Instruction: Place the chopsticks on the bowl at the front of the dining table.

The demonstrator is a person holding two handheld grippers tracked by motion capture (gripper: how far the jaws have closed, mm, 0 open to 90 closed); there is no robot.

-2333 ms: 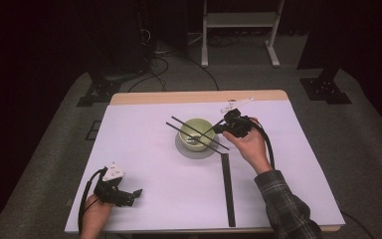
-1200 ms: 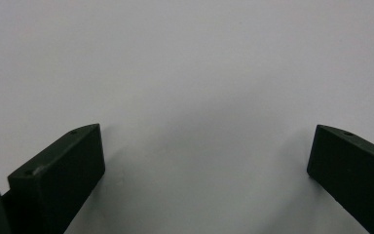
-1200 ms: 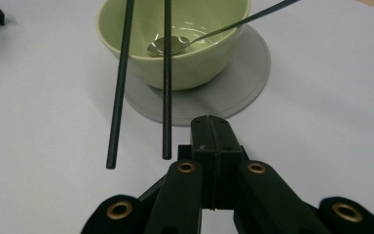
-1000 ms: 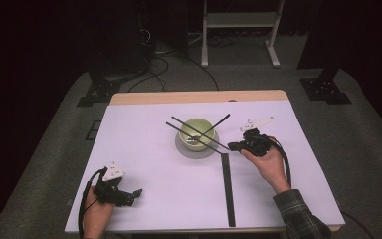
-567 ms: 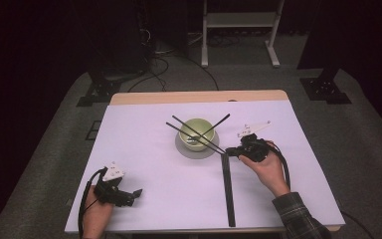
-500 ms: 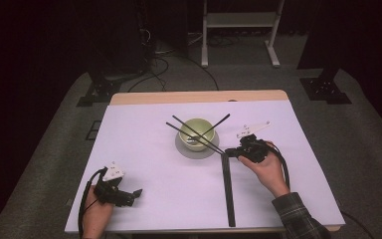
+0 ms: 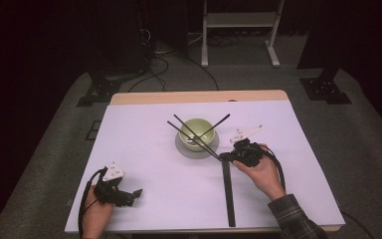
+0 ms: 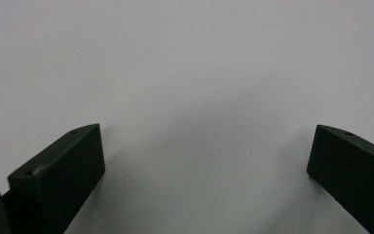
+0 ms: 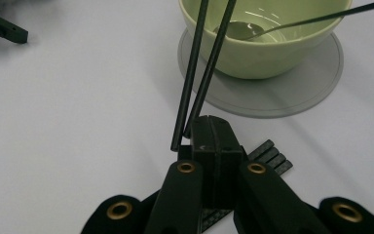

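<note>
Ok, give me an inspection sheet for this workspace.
Surface: white table, bare around the items.
Job's things: two chopsticks across green bowl; spoon inside; bowl on grey coaster.
Clutter: black strip flat, by right claw.
Grippers: left claw open, low over table; right claw shut at chopsticks' near ends, nothing clamped.
Cables: gripper cable loops from each hand; floor cables beyond.
Surroundings: grey carpet, white stand, dark room.

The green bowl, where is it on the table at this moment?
In the high view the green bowl stands on a grey coaster near the middle of the table, just left of the right gripper, with black chopsticks across it.
</note>
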